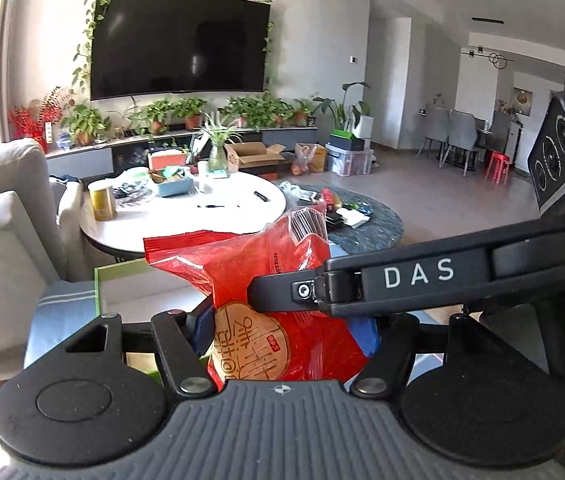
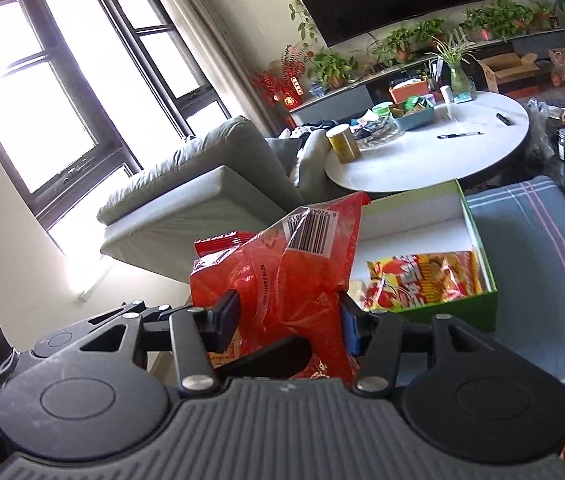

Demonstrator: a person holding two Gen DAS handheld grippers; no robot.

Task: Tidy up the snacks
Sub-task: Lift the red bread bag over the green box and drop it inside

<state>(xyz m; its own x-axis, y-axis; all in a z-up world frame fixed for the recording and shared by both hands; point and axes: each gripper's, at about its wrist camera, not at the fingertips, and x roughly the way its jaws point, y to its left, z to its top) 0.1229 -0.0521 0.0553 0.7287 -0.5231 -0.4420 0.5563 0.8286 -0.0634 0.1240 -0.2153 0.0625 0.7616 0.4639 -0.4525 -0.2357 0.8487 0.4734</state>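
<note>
Red snack bag pinched by both left gripper and right gripper, held above green box containing yellow snack packet.

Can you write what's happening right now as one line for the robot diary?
left gripper: shut on red snack bag | right gripper: shut on red snack bag | green box: open, holds one snack packet
</note>
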